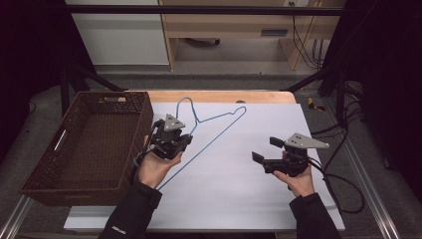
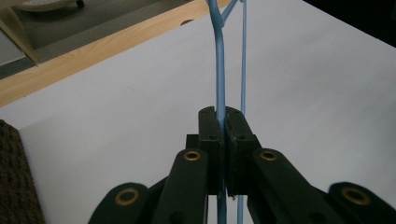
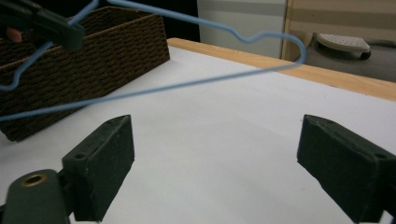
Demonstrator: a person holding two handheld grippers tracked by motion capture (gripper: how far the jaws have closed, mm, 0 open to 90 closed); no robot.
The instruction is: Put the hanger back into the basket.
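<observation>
A light blue wire hanger (image 1: 214, 131) is held over the white sheet (image 1: 239, 179), its hook toward the table's far edge. My left gripper (image 1: 175, 138) is shut on the hanger near its neck; in the left gripper view the blue hanger wire (image 2: 220, 84) runs up from between the closed jaws of the left gripper (image 2: 225, 120). My right gripper (image 1: 263, 149) is to the right of the hanger, apart from it, jaws wide open with nothing between them. In the right gripper view the hanger (image 3: 187, 84) spans the scene beyond the open right gripper (image 3: 215, 154).
A dark brown woven basket (image 1: 87, 144) stands at the table's left, close to my left hand; its wall (image 3: 93, 70) appears in the right gripper view too. The wooden table edge (image 1: 219, 96) lies beyond the sheet. Cables trail at the right.
</observation>
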